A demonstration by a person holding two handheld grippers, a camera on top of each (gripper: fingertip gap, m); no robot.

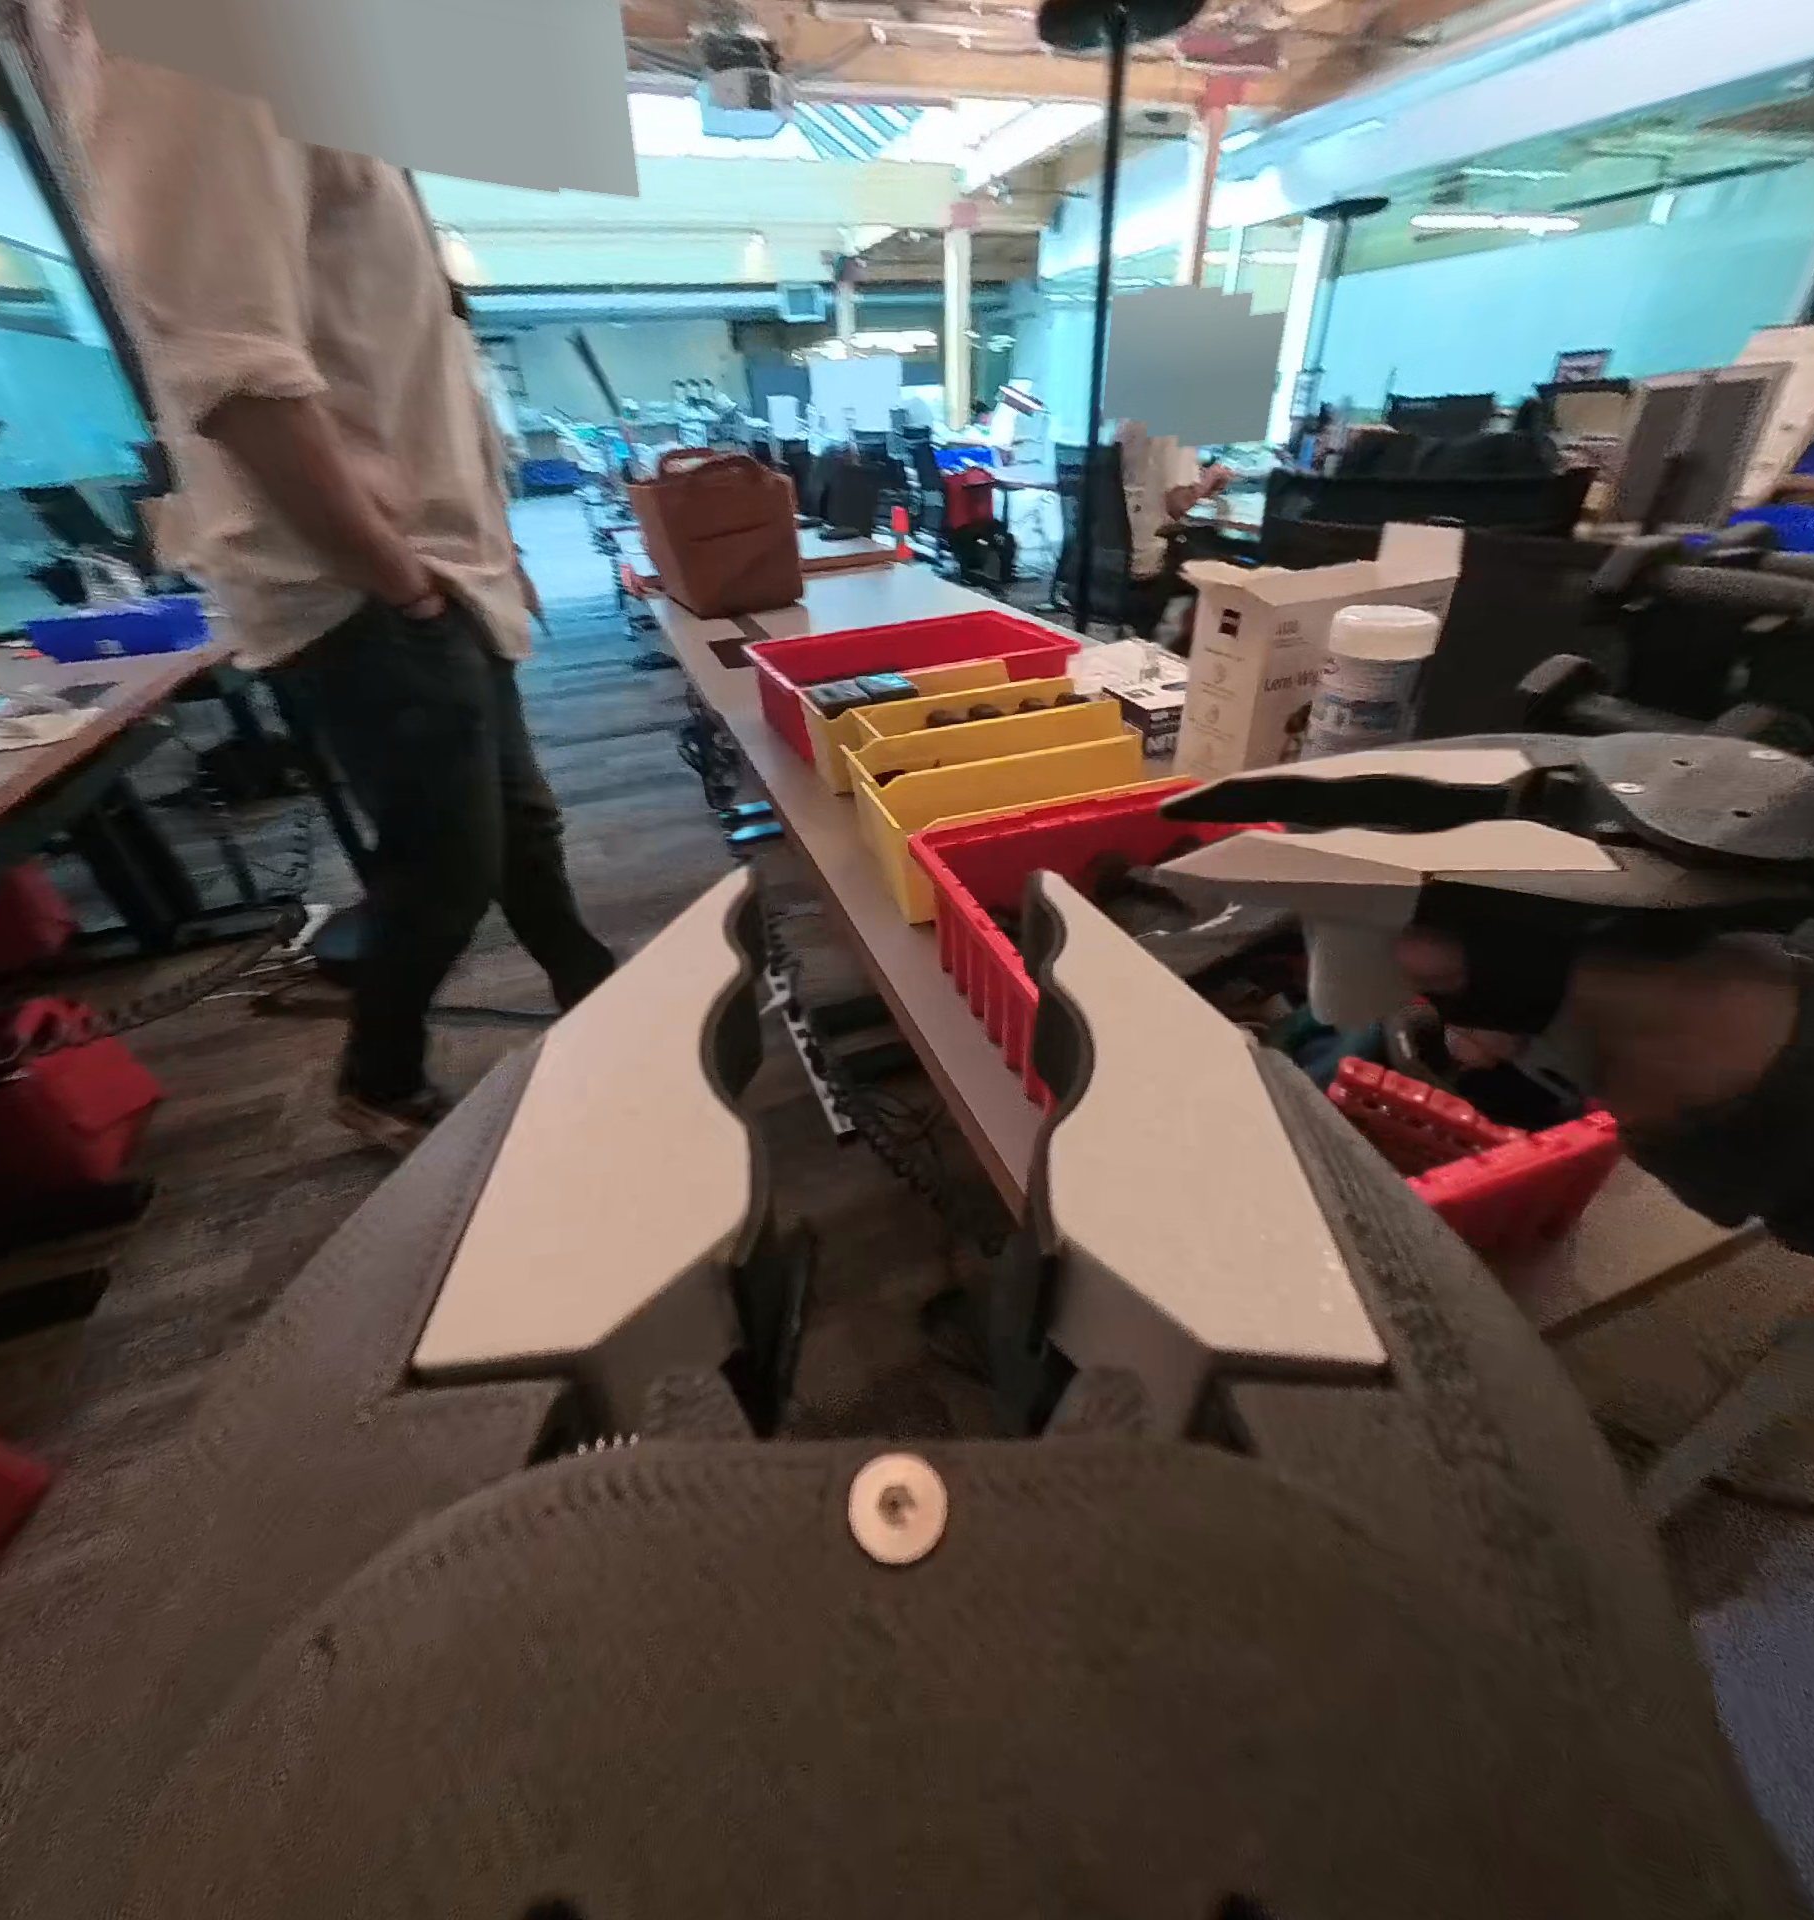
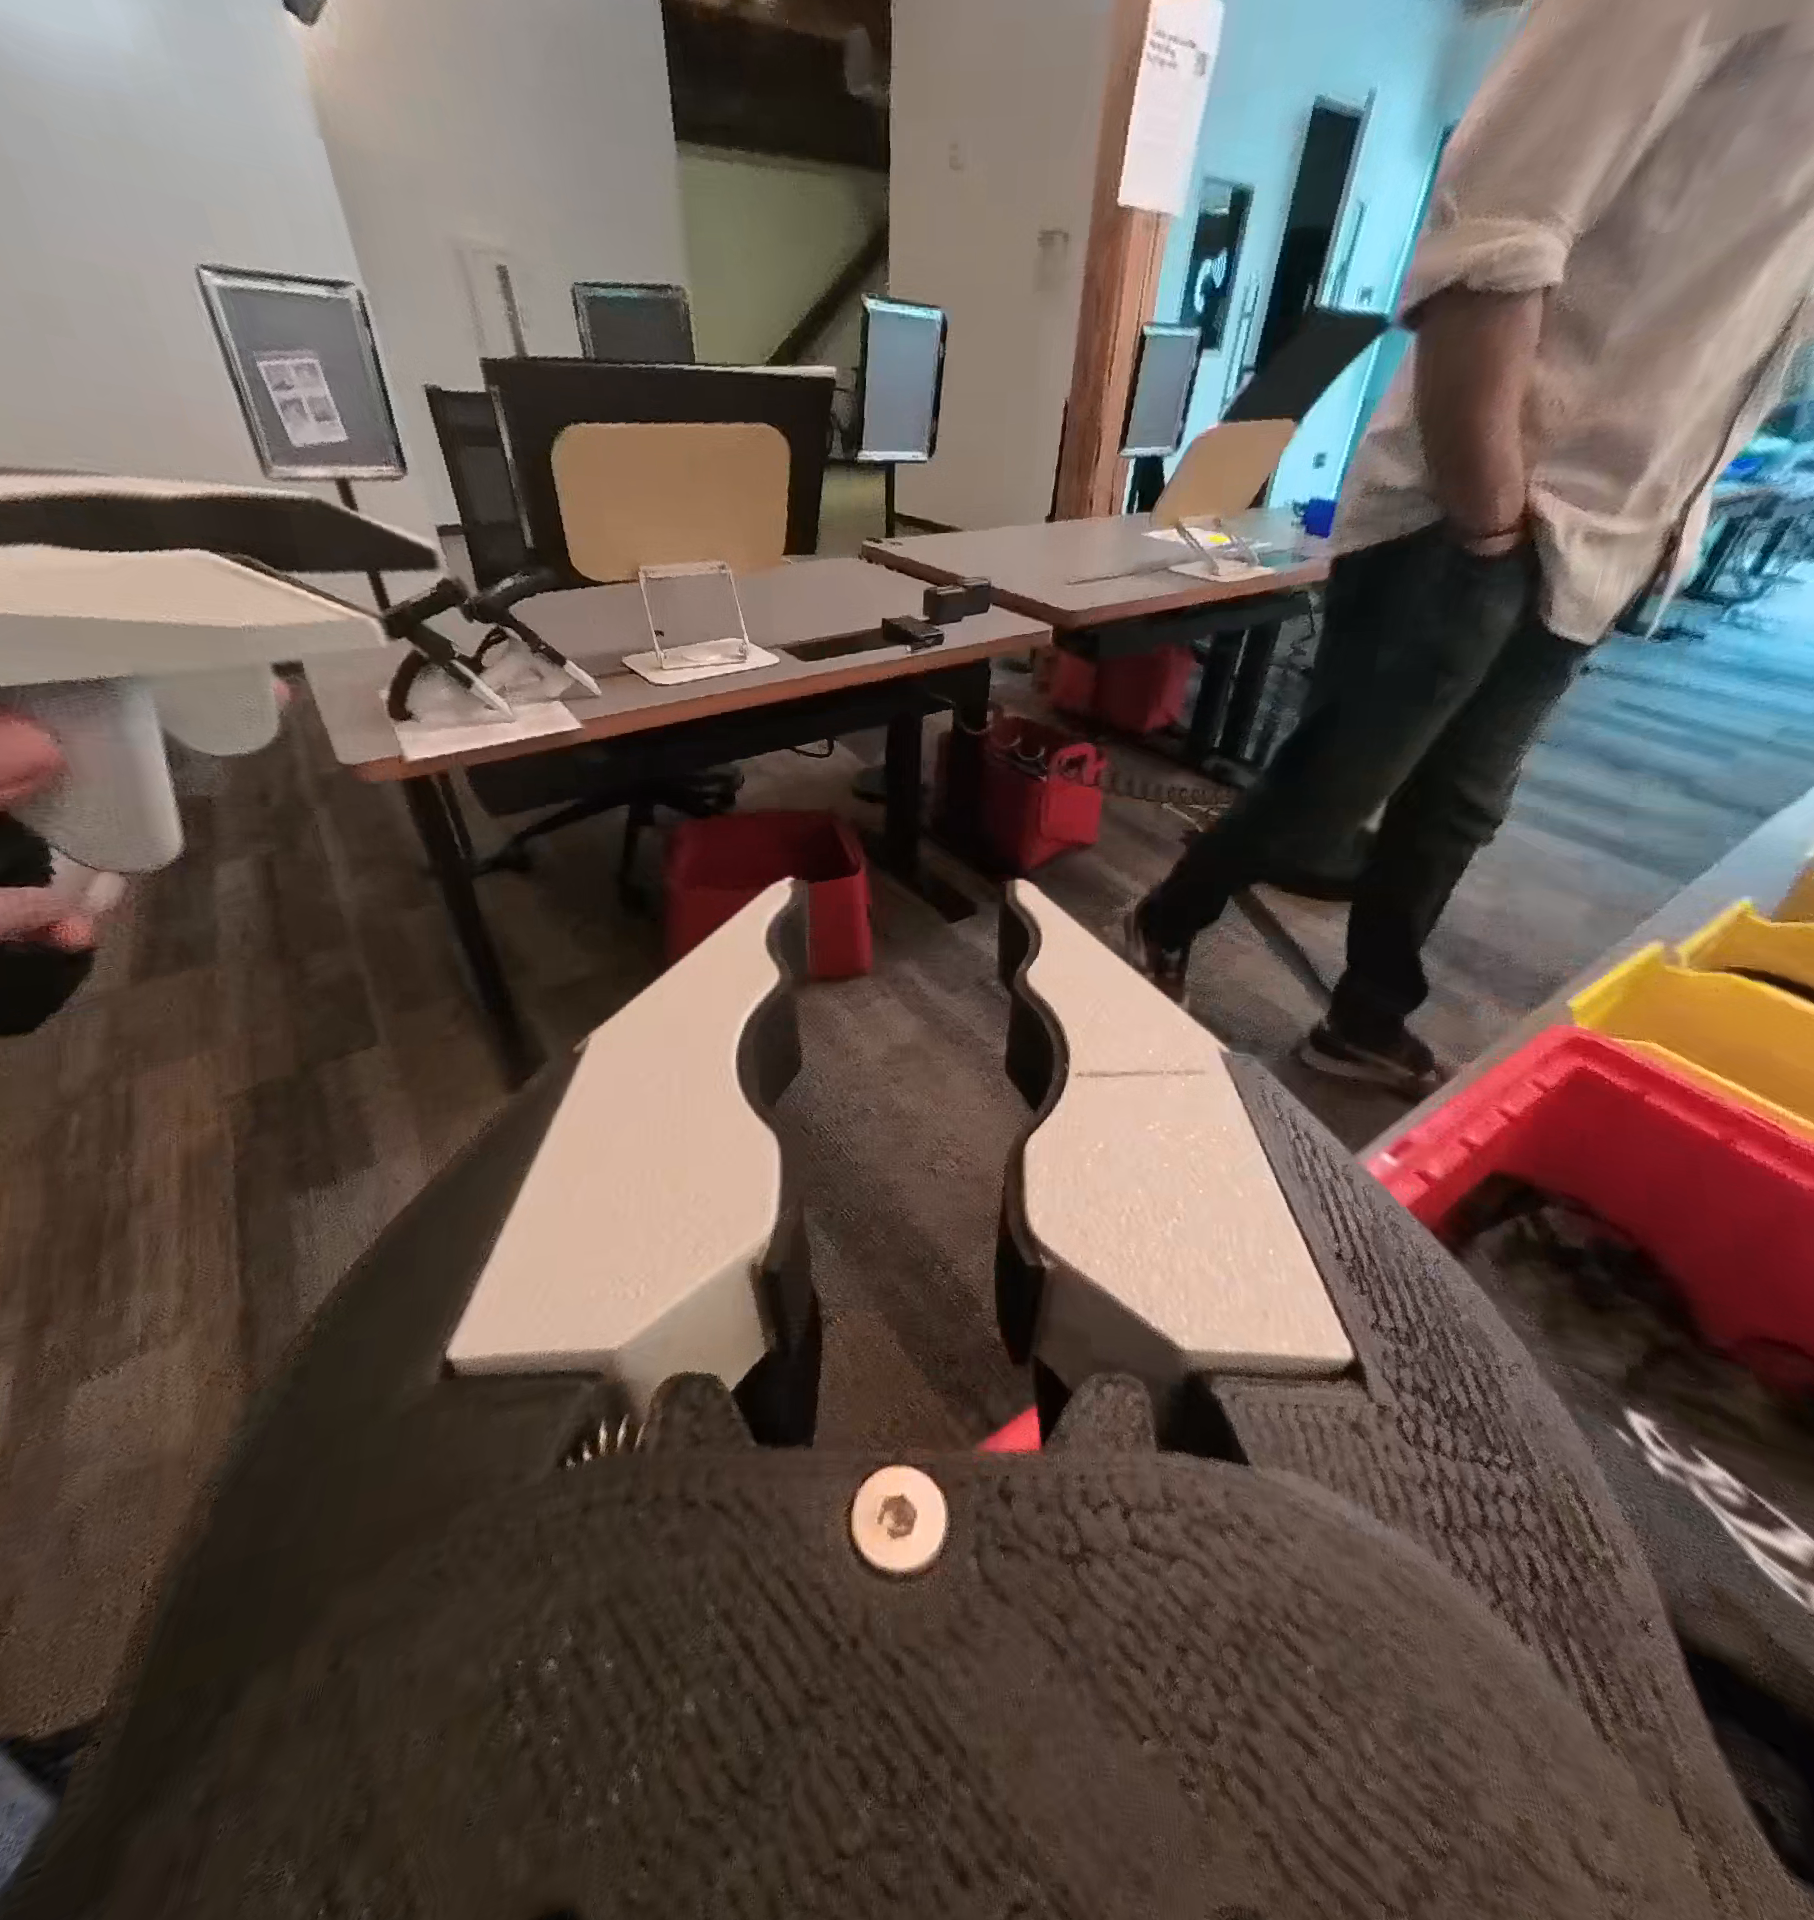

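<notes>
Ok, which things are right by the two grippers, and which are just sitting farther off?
Close by:
left gripper, jaws open, empty
right gripper, jaws open, empty
red bin
yellow bins
long table

Farther off:
brown bag
white box
white tub
person
desk
red box on the floor

Ahead of my left gripper, the long table [image 1: 944, 1013] carries red bins [image 1: 970, 940], yellow bins [image 1: 986, 790], a brown bag [image 1: 721, 530].

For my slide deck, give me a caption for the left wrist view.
Open left gripper held off the table edge beside red bin.
</notes>
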